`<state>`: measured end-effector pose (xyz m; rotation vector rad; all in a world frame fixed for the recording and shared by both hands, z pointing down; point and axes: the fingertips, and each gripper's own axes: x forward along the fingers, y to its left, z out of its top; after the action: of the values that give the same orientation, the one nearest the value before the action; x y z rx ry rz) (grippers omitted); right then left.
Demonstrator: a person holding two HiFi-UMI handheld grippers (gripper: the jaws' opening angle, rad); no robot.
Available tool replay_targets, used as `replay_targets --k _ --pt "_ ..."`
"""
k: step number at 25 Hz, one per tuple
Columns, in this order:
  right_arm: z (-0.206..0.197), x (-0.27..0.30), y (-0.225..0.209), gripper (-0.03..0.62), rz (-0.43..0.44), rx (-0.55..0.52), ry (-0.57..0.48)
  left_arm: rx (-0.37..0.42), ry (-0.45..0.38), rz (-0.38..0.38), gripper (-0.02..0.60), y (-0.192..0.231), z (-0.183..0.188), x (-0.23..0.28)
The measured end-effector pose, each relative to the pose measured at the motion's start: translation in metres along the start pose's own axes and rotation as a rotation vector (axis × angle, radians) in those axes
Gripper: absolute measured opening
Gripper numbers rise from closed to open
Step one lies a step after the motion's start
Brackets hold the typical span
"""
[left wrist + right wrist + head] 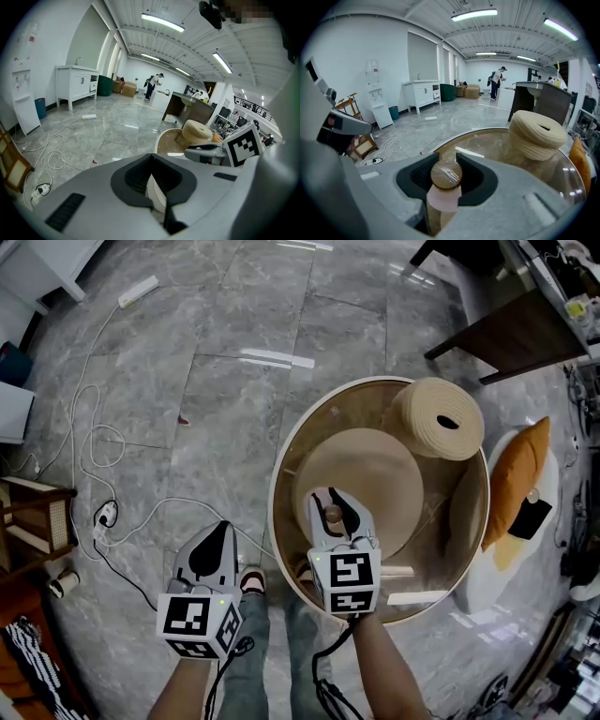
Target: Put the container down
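Clearly the container (pixel 445 182), a small pink jar with a round wooden lid, is not yet down: the right tool (pixel 335 505) grips it between its pads, near the front edge of the round glass worktop (pixel 281 465). Whether its base touches the glass I cannot tell. Lowering and letting go remain. A woven basket (pixel 438 418) stands farther back. The left tool (pixel 220 531) hangs clenched and empty over the floor.

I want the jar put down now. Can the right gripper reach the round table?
Probably yes. The right gripper holds the jar over the round table, and the glass below looks bare; the rope basket sits farther back.
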<state>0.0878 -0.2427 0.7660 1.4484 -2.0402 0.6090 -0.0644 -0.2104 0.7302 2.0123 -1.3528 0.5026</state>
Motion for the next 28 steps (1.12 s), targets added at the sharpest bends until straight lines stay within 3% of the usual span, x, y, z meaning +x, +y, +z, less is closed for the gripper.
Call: replay_targets --k 16,23,28 --pt "0.009 -0.017 -0.007 0.163 -0.022 0.073 -0.034 0.034 -0.02 -0.009 0.003 -0.005 0.016 -0.022" --pt "0.03 -0.061 -0.008 0.166 -0.029 0.101 -0.077 0.046 -0.035 -0.016 0.003 -0.019 0.033 -0.041" --pt "0.052 -0.109 -0.012 0.166 -0.048 0.13 -0.084 0.051 -0.059 -0.033 0.003 -0.041 0.065 -0.066"
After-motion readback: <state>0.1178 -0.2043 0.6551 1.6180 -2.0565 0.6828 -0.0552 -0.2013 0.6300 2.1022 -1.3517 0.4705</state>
